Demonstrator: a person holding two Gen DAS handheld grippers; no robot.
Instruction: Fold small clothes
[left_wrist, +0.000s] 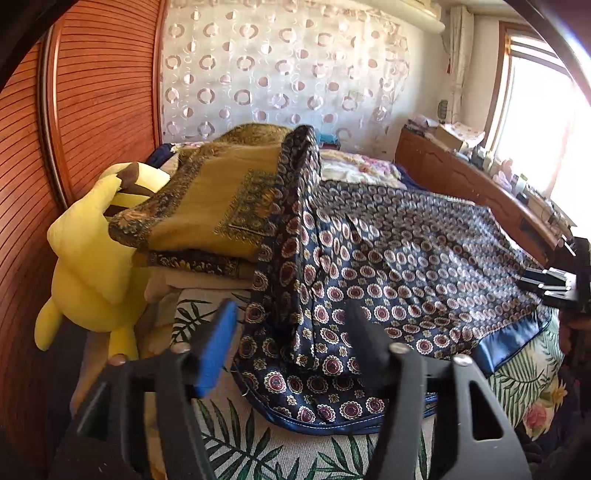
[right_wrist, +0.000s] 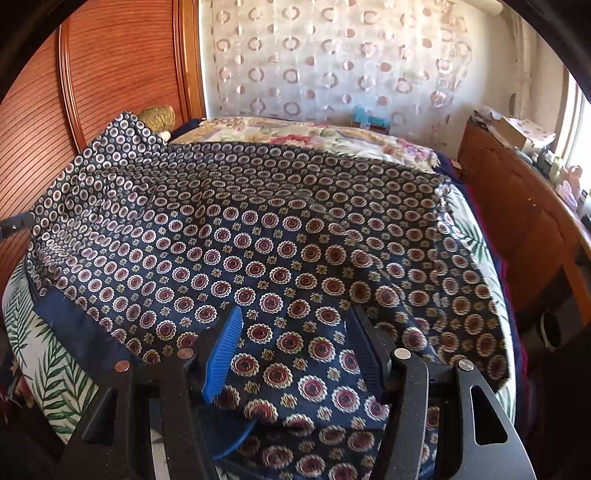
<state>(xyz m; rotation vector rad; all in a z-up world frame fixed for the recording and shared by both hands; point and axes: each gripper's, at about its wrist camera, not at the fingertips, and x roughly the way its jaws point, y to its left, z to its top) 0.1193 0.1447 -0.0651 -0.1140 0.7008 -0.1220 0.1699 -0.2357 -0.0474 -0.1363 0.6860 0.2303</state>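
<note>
A navy scarf with red-and-cream medallions (left_wrist: 406, 258) lies spread over the bed, filling most of the right wrist view (right_wrist: 277, 229). Its far left part rises in a ridge (left_wrist: 301, 173) against a stack of folded cloths. My left gripper (left_wrist: 291, 332) is open, its fingers on either side of the scarf's near left corner, pads not pressing. My right gripper (right_wrist: 295, 343) is open too, low over the scarf's near edge with cloth lying under the gap. In the left wrist view the right gripper (left_wrist: 561, 280) shows at the scarf's right edge.
The stack of folded cloths has a mustard scarf (left_wrist: 214, 206) on top, and a yellow plush toy (left_wrist: 88, 266) leans beside it against a wooden wardrobe (left_wrist: 92, 92). The bed cover (left_wrist: 258, 450) has a leaf print. A wooden cabinet (right_wrist: 524, 221) with clutter runs along the right.
</note>
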